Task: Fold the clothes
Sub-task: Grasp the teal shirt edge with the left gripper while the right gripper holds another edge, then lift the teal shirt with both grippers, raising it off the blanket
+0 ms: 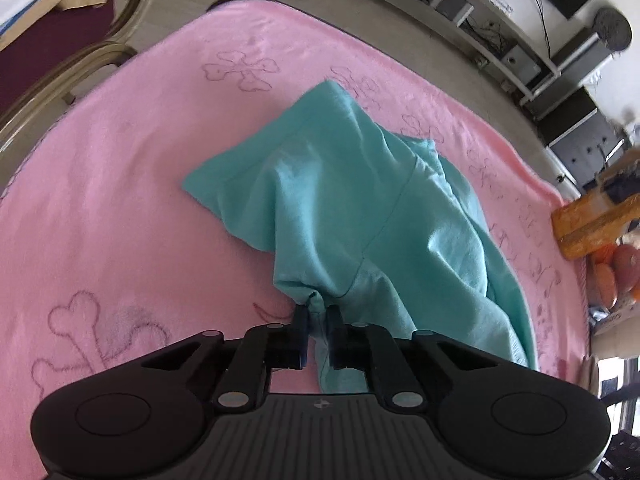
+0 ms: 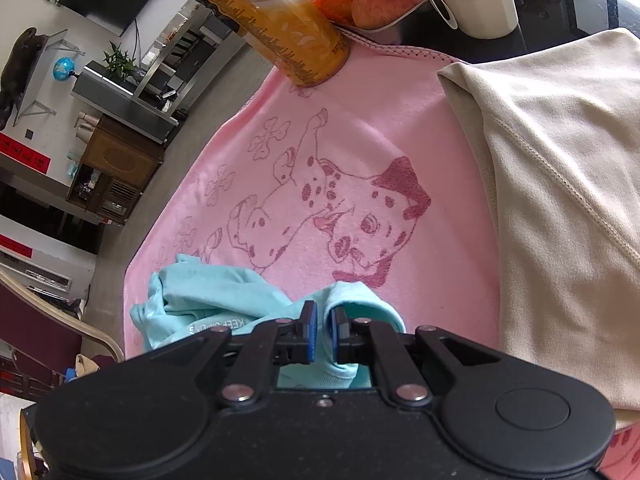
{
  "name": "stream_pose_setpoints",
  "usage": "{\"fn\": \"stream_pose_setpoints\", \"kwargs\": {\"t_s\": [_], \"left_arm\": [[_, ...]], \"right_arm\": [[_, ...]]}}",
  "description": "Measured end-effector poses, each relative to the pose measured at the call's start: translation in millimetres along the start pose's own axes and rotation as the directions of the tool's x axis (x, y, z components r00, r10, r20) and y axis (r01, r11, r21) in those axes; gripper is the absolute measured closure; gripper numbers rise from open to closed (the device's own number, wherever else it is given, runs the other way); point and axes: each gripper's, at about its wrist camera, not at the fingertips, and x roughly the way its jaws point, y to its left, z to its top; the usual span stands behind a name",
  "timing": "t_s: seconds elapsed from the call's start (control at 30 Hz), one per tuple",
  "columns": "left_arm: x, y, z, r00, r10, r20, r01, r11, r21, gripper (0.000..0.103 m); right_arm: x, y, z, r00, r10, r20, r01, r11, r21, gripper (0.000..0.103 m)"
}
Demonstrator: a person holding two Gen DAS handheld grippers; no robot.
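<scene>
My left gripper (image 1: 318,316) has its black fingers (image 1: 301,318) pinched onto a bunched edge of the turquoise cotton garment (image 1: 360,208), low in the centre of the left wrist frame. From that pinch the fabric climbs away toward the upper middle of the frame, lifted in a loose, creased drape, with one corner lying flat to the left and a long fold trailing down the right side.

My right gripper (image 2: 323,322) likewise has its blue-padded fingers (image 2: 310,334) clamped on a fold of the same turquoise cotton garment (image 2: 208,300), low in the centre of the right wrist frame. The rest of the cloth lies crumpled to the lower left there, with some printed lettering showing upside down near the gripper body.

The garment rests on a pink fleece blanket (image 1: 120,184) printed with bone shapes and a spotted puppy (image 2: 352,216), which covers the worktop. At the right of the right wrist frame lies a beige fabric piece (image 2: 560,200), spread over the blanket's edge. At the top of that frame an orange-labelled bottle (image 2: 288,36) stands on the blanket, beside a tray of fruit (image 2: 376,4) and a white cup (image 2: 476,0). A curved wooden chair (image 1: 80,56) sits at the upper left of the left wrist frame.
</scene>
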Motion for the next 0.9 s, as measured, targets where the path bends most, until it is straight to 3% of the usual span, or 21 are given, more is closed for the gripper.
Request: {"fn": "stream_pose_setpoints", "kwargs": {"t_s": [0.13, 0.3, 0.47, 0.6, 0.67, 0.7, 0.73, 0.83, 0.9], "left_arm": [[-25.0, 6.6, -2.5, 0.998, -0.011, 0.059, 0.012, 1.0, -0.021, 0.099], [-84.4, 27.5, -12.2, 0.99, -0.041, 0.138, 0.045, 0.999, -0.02, 0.099], [-146.0, 67.4, -23.1, 0.981, -0.068, 0.184, 0.077, 0.996, -0.041, 0.099], [-173.3, 107.4, -34.1, 0.979, -0.028, 0.201, 0.042, 0.997, -0.068, 0.099], [-172.2, 130.2, -39.5, 0.979, 0.01, 0.206, 0.01, 0.996, -0.094, 0.099], [-168.5, 142.0, -41.7, 0.978, 0.024, 0.207, 0.001, 0.993, -0.118, 0.099], [-164.8, 152.6, -43.6, 0.977, 0.035, 0.209, -0.005, 0.99, -0.143, 0.099], [-159.6, 171.4, -43.0, 0.975, 0.05, 0.217, -0.002, 0.977, -0.213, 0.099], [-162.7, 170.2, -40.5, 0.968, 0.054, 0.246, -0.001, 0.978, -0.21, 0.099]], "right_arm": [[-0.5, -0.5, -0.4, 1.0, 0.0, 0.003, 0.0, 1.0, -0.001, 0.096], [-5.6, -4.0, -5.6, 1.0, 0.03, -0.005, -0.03, 0.999, 0.018, 0.096], [-14.3, -6.0, -21.0, 0.995, 0.095, -0.031, -0.094, 0.995, 0.033, 0.096], [-23.0, 5.5, -47.2, 0.987, 0.145, -0.067, -0.147, 0.989, -0.03, 0.096], [-23.4, 9.0, -61.1, 0.974, 0.195, -0.116, -0.201, 0.978, -0.046, 0.085], [-22.9, 9.5, -70.1, 0.966, 0.218, -0.141, -0.225, 0.973, -0.041, 0.07], [-22.4, 10.1, -79.1, 0.957, 0.24, -0.166, -0.249, 0.968, -0.036, 0.067], [-32.7, 9.5, -101.2, 0.972, 0.212, -0.1, -0.219, 0.973, -0.069, 0.067], [-41.2, 4.3, -106.1, 0.983, 0.179, -0.036, -0.181, 0.98, -0.077, 0.067]]}}
